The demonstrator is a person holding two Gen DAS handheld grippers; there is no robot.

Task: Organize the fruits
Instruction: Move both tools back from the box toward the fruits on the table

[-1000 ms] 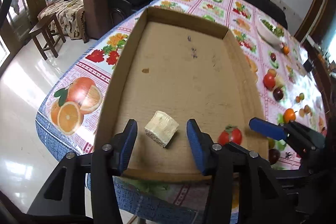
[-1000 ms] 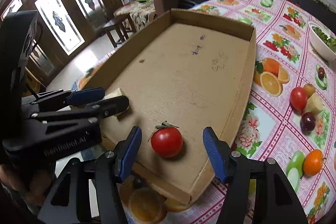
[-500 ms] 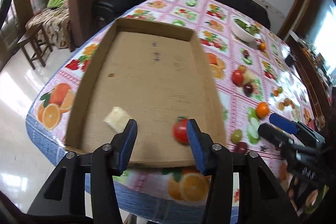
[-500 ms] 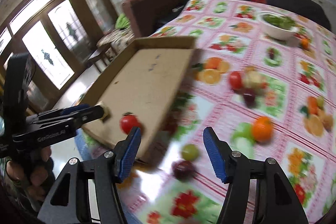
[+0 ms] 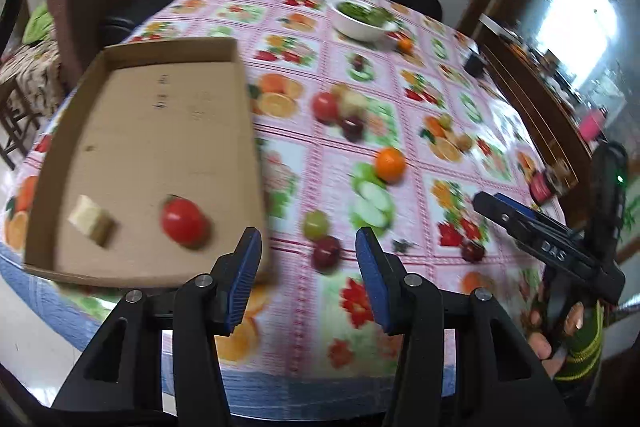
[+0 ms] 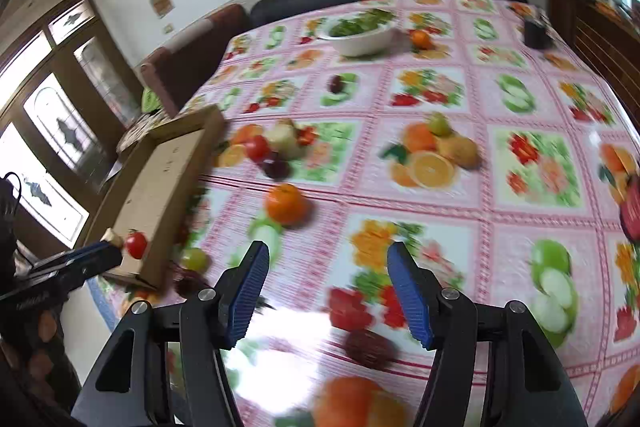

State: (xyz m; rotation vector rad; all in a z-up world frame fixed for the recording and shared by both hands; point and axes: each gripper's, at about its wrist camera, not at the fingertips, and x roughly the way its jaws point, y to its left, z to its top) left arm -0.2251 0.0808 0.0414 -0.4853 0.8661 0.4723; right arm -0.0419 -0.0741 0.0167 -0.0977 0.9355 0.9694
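Note:
A shallow cardboard tray (image 5: 120, 59) lies on the left of the fruit-print table. In it sit a red tomato (image 5: 184, 221) and a pale cut chunk (image 5: 90, 223). My left gripper (image 5: 308, 279) is open and empty, above the table's near edge to the right of the tray. A dark red fruit (image 5: 326, 253) and a green fruit (image 5: 316, 223) lie just beyond it. My right gripper (image 6: 326, 289) is open and empty over the table; a dark fruit (image 6: 370, 349) lies between its fingers, and an orange (image 6: 285, 203) lies beyond.
A cluster of a red fruit, a pale chunk and a dark fruit (image 6: 272, 151) lies at mid-table. A white bowl of greens (image 6: 360, 31) and another orange (image 6: 420, 38) stand at the far side. A sofa and an armchair lie behind the table.
Both grippers have swung right, away from the tray and out over the loose fruit. The tomato and the pale chunk stay in the tray. Both grippers stay open.

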